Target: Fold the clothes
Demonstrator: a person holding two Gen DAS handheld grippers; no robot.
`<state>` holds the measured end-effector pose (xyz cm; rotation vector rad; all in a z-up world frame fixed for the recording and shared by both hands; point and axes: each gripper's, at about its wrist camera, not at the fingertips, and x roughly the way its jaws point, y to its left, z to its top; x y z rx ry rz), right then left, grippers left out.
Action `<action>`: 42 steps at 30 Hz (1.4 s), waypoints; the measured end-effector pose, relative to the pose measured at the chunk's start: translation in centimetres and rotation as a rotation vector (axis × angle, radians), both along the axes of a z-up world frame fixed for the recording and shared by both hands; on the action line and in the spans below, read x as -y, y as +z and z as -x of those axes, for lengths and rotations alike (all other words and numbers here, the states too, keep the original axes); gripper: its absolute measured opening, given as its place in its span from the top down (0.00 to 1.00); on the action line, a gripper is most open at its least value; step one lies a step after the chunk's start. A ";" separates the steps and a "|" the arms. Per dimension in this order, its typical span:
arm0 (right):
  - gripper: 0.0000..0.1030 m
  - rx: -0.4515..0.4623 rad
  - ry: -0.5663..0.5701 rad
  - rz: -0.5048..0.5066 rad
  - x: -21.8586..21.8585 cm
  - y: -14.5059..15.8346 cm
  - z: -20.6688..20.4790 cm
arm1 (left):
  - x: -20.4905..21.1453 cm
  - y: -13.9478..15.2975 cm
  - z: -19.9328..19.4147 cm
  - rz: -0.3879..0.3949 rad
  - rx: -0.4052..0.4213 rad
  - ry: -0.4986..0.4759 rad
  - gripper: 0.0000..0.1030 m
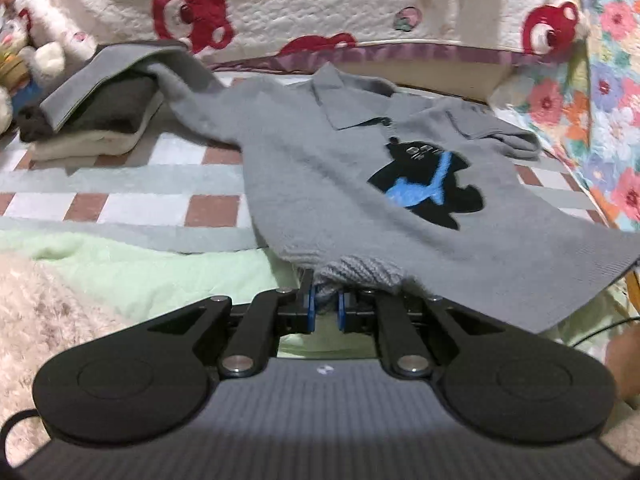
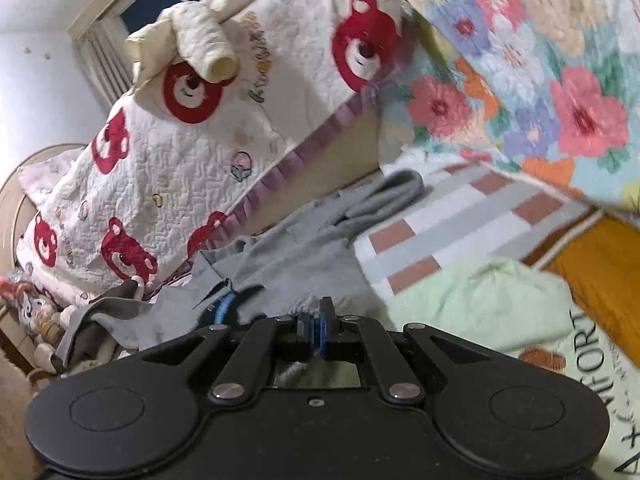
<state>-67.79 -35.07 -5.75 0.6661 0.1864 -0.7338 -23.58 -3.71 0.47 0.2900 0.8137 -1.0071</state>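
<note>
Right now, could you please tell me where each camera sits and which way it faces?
Left wrist: behind the left tongs, low over the bed, facing the spread grey sweater whose hem they pinch; a hand shows at right.
Right wrist: behind the right tongs, tilted, shut on the same sweater.
Shared: the sweater, bear-print quilt, checked sheet.

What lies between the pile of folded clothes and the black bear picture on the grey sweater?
In the left wrist view, the sweater's own grey sleeve and chest run from the folded pile to the bear picture; nothing else lies between them.
</note>
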 end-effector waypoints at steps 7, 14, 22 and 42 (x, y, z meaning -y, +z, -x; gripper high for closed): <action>0.97 -0.026 -0.002 -0.079 0.2 -2.1 0.6 | 0.4 -2.6 -0.1 -0.131 -0.044 -0.047 0.91; 0.83 -0.220 0.085 -0.287 0.5 -4.8 -0.3 | 2.4 -5.8 0.7 -0.382 -0.051 -0.190 0.65; 0.61 -0.304 0.124 -0.113 3.1 0.7 -3.0 | 1.6 0.8 -2.3 -0.196 -0.212 -0.253 0.40; 0.55 -0.851 0.463 0.355 16.0 13.5 -23.1 | 24.1 1.6 -8.5 0.006 0.007 -0.281 0.26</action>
